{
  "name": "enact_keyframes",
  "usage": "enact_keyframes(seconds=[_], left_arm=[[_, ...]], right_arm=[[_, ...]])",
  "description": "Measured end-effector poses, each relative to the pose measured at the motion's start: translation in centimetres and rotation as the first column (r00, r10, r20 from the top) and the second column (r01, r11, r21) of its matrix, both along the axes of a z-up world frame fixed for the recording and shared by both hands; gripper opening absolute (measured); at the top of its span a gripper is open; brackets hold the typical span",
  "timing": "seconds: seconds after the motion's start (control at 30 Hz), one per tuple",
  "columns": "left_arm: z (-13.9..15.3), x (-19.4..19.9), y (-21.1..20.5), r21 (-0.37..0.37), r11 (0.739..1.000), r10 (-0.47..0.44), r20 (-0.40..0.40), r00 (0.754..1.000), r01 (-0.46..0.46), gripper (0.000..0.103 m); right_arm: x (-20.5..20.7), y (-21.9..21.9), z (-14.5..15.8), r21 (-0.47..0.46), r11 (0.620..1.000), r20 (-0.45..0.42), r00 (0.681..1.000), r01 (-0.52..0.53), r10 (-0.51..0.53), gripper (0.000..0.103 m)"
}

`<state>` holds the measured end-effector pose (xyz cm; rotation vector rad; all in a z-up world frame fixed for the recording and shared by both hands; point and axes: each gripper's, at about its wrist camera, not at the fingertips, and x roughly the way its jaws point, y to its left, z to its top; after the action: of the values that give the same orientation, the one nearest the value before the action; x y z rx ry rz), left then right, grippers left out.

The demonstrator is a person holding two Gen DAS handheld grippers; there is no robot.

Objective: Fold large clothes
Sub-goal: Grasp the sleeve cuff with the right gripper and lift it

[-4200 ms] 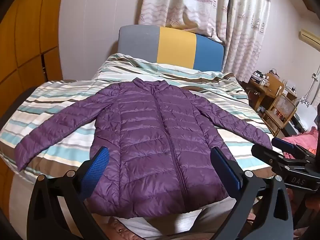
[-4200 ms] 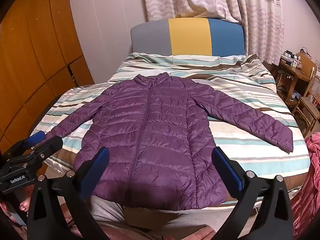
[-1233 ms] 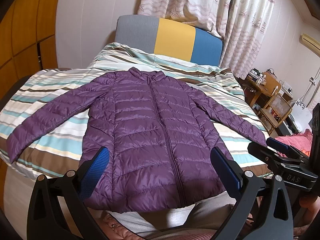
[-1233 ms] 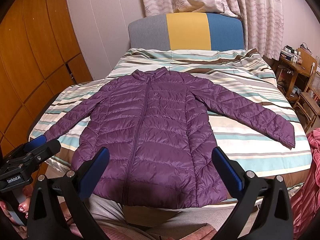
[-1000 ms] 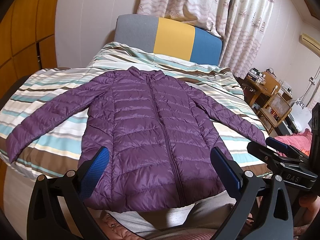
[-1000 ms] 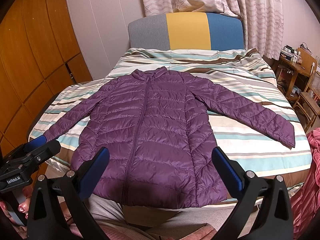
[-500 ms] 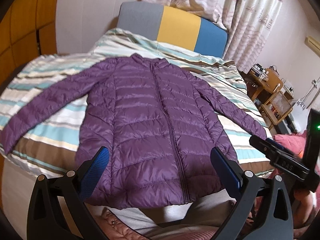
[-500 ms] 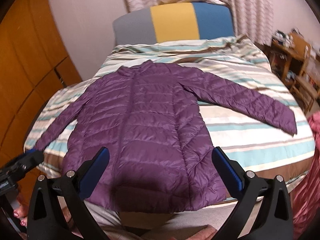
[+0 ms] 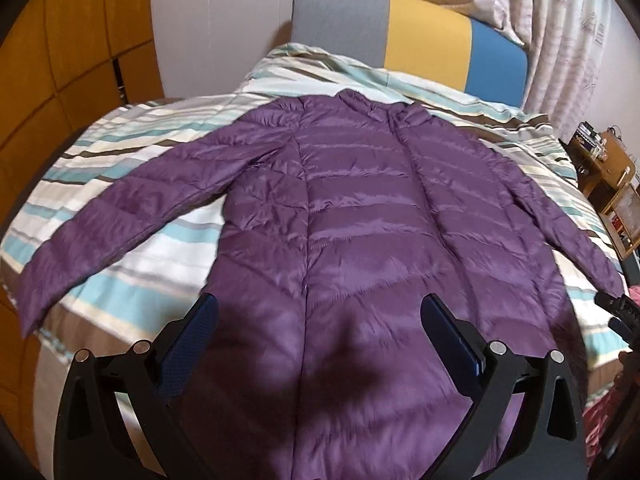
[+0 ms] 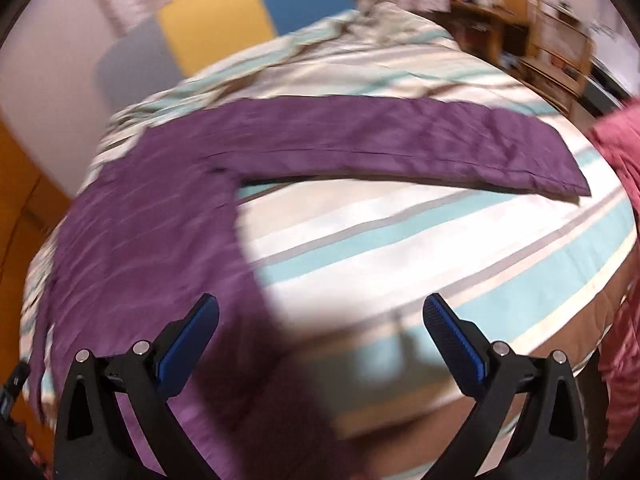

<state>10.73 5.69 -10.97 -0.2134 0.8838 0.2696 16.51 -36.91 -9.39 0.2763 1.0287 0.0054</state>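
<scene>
A bed [image 9: 132,280] covered with a duvet striped in white, teal, grey and brown fills both views; behind it stands a headboard [image 9: 424,46] in grey, yellow and blue panels, with patterned curtains [image 9: 552,20] hanging above and to the right. Orange-brown wooden cabinet doors [image 9: 68,52] line the wall on the left

Spread flat on the duvet, front side up, lies a purple quilted down jacket [image 9: 360,220], its collar toward the headboard and its hem at the near edge of the bed, both sleeves stretched out to the sides. In the right wrist view, which is blurred, the jacket [image 10: 152,240] takes up the left part of the frame and its long sleeve [image 10: 400,148] runs across the stripes to a cuff near the right edge of the bed. A pink-red cloth [image 10: 624,208] shows at that side, and wooden furniture [image 10: 532,44] stands beyond it

The left hand-held gripper [image 9: 319,330] hangs over the lower body of the jacket, jaws spread wide and holding nothing. The right hand-held gripper [image 10: 321,330] is above the duvet just beside the jacket's side edge, likewise wide apart and holding nothing; its blue pads [image 10: 188,344] are clear of the fabric
</scene>
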Motion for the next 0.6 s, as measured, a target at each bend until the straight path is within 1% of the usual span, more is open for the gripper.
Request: enact_keyframes(seconds=[0.03,0.13,0.17,0.2,0.23,0.27,0.3,0.37,0.4,0.5,0.53,0.6], left_arm=[[-0.5,0.9,0.4,-0.005,1.0,0.011,-0.009,1.0,-0.012,0.1],[-1.6,3.1,1.5,-0.015,0.999,0.047,0.005,0.999,-0.047,0.1],[-1.9,4.0,2.0,-0.004,0.998,0.063,0.013,0.998,-0.063,0.1],[-2.3,4.7,2.0,0.007,0.998,0.068,0.015,0.998,-0.068,0.1],[-2.6,5.5,2.3,0.023,0.997,0.078,0.006,0.997,-0.078,0.1],[-2.9,6.2,2.6,0.036,0.995,0.092,0.002,0.996,-0.092,0.1],[-3.0,6.6,2.7,0.045,0.994,0.099,0.007,0.995,-0.099,0.1],[-3.3,7.4,3.0,0.073,0.991,0.112,0.004,0.994,-0.112,0.1],[-3.4,7.9,3.3,0.099,0.988,0.122,0.005,0.993,-0.122,0.1],[-3.9,8.9,3.9,0.173,0.975,0.143,0.012,0.99,-0.142,0.1],[-4.1,9.1,4.2,0.188,0.971,0.148,0.012,0.989,-0.147,0.1],[-4.6,9.5,4.7,0.209,0.966,0.157,0.008,0.987,-0.156,0.1]], right_arm=[[0.9,-1.2,-0.6,0.013,0.999,-0.002,0.999,0.037,-0.037,0.101],[2.8,-4.1,-1.8,0.088,0.986,0.003,0.99,0.139,-0.14,0.101],[3.4,-5.1,-2.1,0.099,0.979,0.004,0.984,0.176,-0.177,0.1],[3.8,-5.8,-2.4,0.104,0.974,-0.004,0.979,0.203,-0.204,0.095],[4.5,-6.9,-3.0,0.135,0.96,-0.022,0.97,0.245,-0.244,0.09],[4.7,-7.4,-3.2,0.158,0.95,-0.031,0.963,0.268,-0.267,0.087],[5.1,-8.4,-3.6,0.19,0.932,-0.041,0.951,0.309,-0.306,0.083],[5.6,-9.9,-3.7,0.233,0.906,-0.036,0.934,0.353,-0.355,0.083],[5.8,-10.2,-3.6,0.244,0.898,-0.03,0.928,0.366,-0.371,0.082],[6.5,-11.6,-3.8,0.286,0.859,-0.033,0.9,0.425,-0.435,0.077],[6.6,-12.4,-3.9,0.308,0.838,-0.034,0.885,0.451,-0.464,0.075],[6.6,-13.1,-3.8,0.324,0.814,-0.033,0.865,0.483,-0.5,0.072]])
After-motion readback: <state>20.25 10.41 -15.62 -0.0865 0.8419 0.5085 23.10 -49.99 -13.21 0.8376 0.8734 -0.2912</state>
